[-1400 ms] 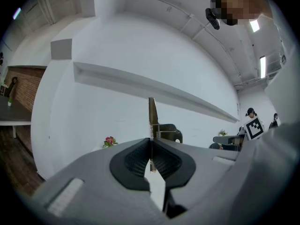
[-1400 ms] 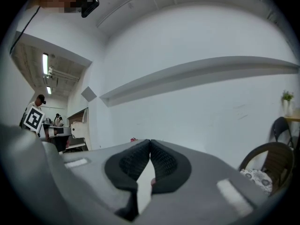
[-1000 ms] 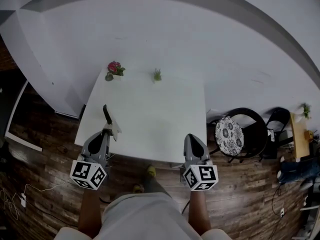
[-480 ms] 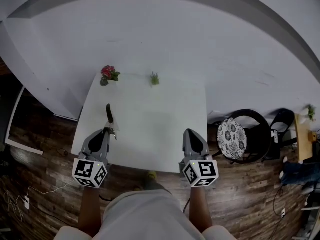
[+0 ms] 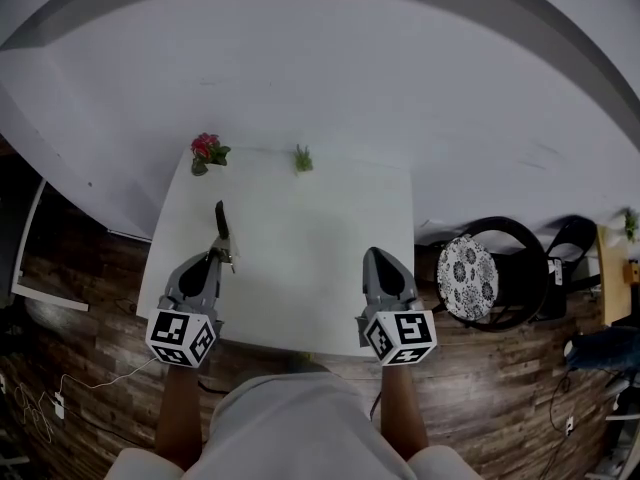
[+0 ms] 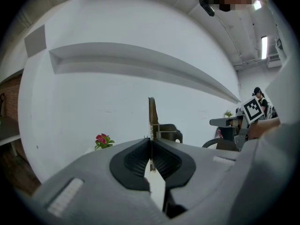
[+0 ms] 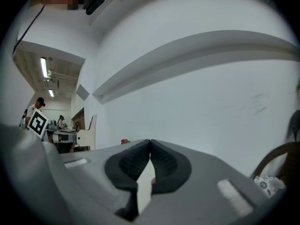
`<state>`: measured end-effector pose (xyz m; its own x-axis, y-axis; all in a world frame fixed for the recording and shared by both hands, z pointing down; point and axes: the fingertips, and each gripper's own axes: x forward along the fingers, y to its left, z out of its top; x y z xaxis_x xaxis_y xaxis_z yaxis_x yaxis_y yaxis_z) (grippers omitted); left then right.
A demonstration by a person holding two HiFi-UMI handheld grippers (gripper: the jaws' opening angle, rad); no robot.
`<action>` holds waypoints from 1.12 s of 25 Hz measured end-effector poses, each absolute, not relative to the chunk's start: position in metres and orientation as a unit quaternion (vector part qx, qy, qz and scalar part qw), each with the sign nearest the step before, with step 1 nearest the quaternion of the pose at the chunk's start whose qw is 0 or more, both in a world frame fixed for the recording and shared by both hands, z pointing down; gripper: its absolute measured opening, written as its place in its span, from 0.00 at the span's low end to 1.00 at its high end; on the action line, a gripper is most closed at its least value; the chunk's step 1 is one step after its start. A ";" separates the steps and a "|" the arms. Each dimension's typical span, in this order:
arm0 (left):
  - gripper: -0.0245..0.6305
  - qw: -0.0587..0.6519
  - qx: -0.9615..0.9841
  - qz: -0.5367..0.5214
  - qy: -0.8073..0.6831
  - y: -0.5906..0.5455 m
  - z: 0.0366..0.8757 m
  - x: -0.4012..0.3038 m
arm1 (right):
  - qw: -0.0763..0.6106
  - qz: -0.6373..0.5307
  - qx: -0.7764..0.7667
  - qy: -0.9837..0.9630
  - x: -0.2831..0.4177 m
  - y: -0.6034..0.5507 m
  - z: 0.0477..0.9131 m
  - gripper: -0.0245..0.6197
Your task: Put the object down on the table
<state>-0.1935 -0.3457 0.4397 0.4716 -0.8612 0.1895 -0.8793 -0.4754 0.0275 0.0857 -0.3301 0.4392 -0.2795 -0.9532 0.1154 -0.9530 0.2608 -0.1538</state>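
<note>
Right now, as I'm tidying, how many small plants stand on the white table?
2: the pink-flowered plant at the far left corner, and the green plant midway along the far edge. None looks hidden.

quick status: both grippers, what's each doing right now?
Left gripper: closed on a thin dark tool.
Right gripper: closed, nothing between its jaws.

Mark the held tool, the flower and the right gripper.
tool (image 5: 220, 218), head view, on its dark shaft.
flower (image 5: 204, 146), head view, on the red bloom.
right gripper (image 7: 150, 142), right gripper view, between its closed tips.
</note>
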 end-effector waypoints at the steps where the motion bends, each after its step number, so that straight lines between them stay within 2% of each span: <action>1: 0.05 0.061 0.855 0.079 -0.509 -0.348 0.442 -0.191 | 0.000 -0.098 -0.599 0.795 0.088 -0.333 0.441 0.04; 16: 0.05 0.025 0.840 0.172 -0.514 -0.378 0.472 -0.170 | 0.012 -0.099 -0.588 0.803 0.106 -0.359 0.447 0.04; 28: 0.05 -0.081 0.817 0.325 -0.469 -0.409 0.514 -0.149 | 0.009 -0.109 -0.581 0.806 0.107 -0.376 0.455 0.04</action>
<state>-0.1486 -0.4090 0.5139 0.3480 -0.8194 0.4555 -0.7144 -0.5464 -0.4372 0.1073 -0.3763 0.4554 -0.3239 -0.9395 0.1116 -0.9355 0.3004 -0.1861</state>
